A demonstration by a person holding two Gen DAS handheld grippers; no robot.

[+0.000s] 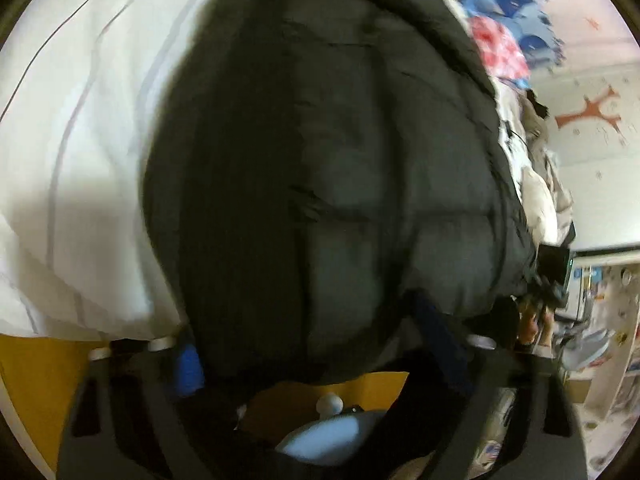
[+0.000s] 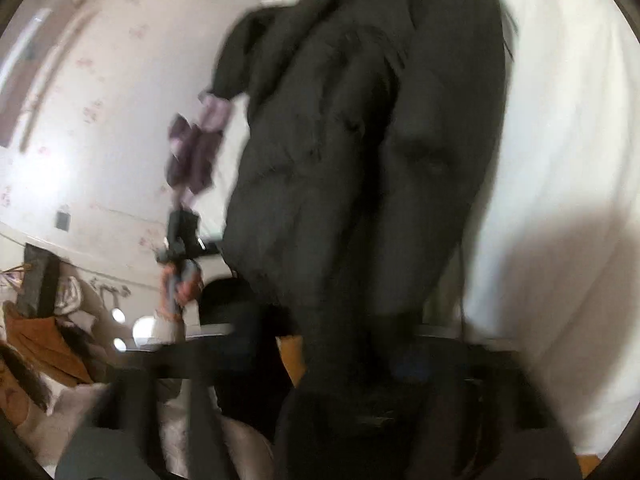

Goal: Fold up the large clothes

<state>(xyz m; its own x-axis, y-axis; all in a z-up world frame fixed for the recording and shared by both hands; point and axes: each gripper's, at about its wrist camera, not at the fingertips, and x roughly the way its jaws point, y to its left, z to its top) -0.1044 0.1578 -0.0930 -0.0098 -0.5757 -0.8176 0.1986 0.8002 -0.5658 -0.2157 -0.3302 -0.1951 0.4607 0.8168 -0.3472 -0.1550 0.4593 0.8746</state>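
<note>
Here | jacket (image 1: 320,160): dark, puffy, quilted, fills centre frame on white sheet (image 1: 80,160) | left gripper (image 1: 316,364): pinching jacket hem | right gripper (image 2: 360,360): pinching jacket

The dark puffer jacket (image 1: 320,168) is quilted, matt padded cloth; the white sheet (image 1: 80,160) is smooth cloth.

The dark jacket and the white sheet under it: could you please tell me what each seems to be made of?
The dark jacket looks like a padded synthetic shell, probably nylon or polyester: puffy stitched panels with a faint sheen, though blur hides the weave. The white sheet looks like matte woven cotton or a blend, with soft creases and thin stripe lines.
</note>
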